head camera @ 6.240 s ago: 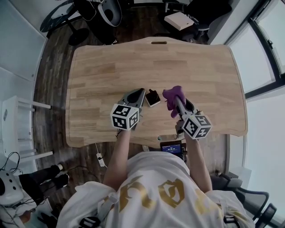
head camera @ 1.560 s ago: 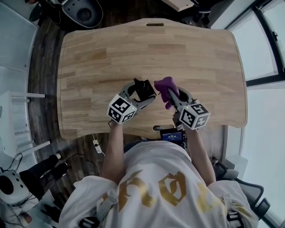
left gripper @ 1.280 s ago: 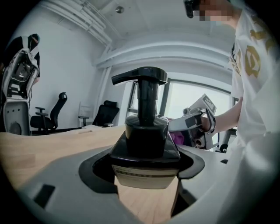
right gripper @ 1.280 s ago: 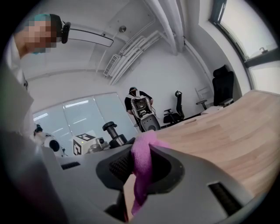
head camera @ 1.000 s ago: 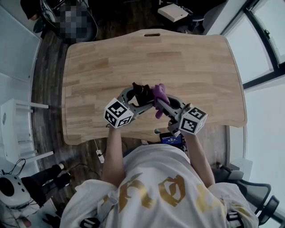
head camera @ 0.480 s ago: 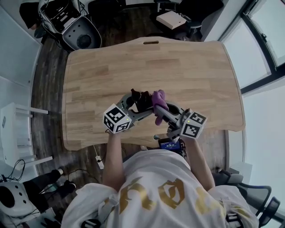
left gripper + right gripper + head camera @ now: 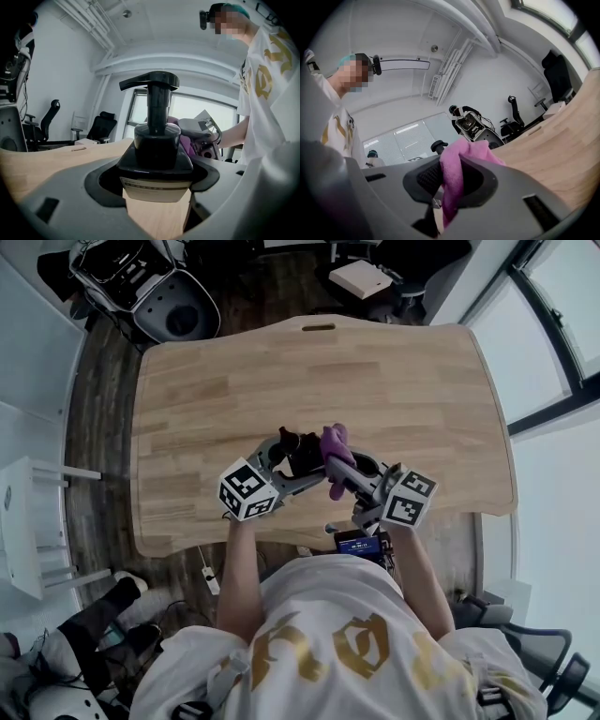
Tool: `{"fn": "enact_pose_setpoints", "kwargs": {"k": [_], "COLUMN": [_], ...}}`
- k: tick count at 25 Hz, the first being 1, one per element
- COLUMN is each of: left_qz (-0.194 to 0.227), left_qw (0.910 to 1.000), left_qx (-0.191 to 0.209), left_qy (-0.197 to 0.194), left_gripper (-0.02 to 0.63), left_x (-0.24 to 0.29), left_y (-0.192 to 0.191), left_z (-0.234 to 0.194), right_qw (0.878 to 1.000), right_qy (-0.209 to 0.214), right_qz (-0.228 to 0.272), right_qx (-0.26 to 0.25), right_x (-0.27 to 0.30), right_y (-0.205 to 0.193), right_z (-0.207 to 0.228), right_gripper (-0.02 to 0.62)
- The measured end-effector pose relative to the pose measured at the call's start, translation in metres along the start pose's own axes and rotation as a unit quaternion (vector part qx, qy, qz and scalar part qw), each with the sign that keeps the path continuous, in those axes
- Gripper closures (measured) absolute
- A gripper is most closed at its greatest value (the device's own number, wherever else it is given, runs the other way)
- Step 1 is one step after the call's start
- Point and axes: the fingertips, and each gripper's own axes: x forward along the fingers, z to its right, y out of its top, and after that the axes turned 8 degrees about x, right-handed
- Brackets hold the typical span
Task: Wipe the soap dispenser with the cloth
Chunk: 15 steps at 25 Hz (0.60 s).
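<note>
our left gripper (image 7: 294,457) clamps the black soap dispenser (image 7: 157,140) by its body, upright over the near middle of the wooden table (image 7: 403,381). our right gripper (image 7: 450,187) nips the purple cloth (image 7: 452,176), which lies just beside the dispenser's right side and hides most of it from that gripper. a small screen device (image 7: 360,546) sits at the near edge. around us are a dark plank floor (image 7: 98,390), an office chair (image 7: 102,127), a white box (image 7: 361,277) and a window (image 7: 562,324).

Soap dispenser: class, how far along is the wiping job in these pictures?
Done: the left gripper has its jaws shut on the soap dispenser, and the right gripper grips the purple cloth. In hand: the cloth is beside the dispenser's body; contact is unclear. Left: the wiping itself.
</note>
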Motion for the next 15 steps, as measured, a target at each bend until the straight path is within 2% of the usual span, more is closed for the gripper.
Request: {"fn": "enact_pose_setpoints", "kwargs": {"k": [5,15], "left_qz": [-0.028,-0.012], "left_qw": [0.9993,0.9991], "left_qx": [0.016,0.009], "left_qy": [-0.017,-0.040], "left_gripper": [0.247,0.247], "left_x": [0.005,-0.002], "left_y": [-0.006,0.005], "left_z": [0.005,0.010], "right_qw": [1.000,1.000], "right_qy": [-0.012,-0.006], "right_qz": [0.002,0.019], "right_qx": [0.007,0.019], "right_x": [0.005,0.019], "right_y": [0.003,0.017], "right_z": [0.006,0.007], "right_gripper": [0.532,0.533]}}
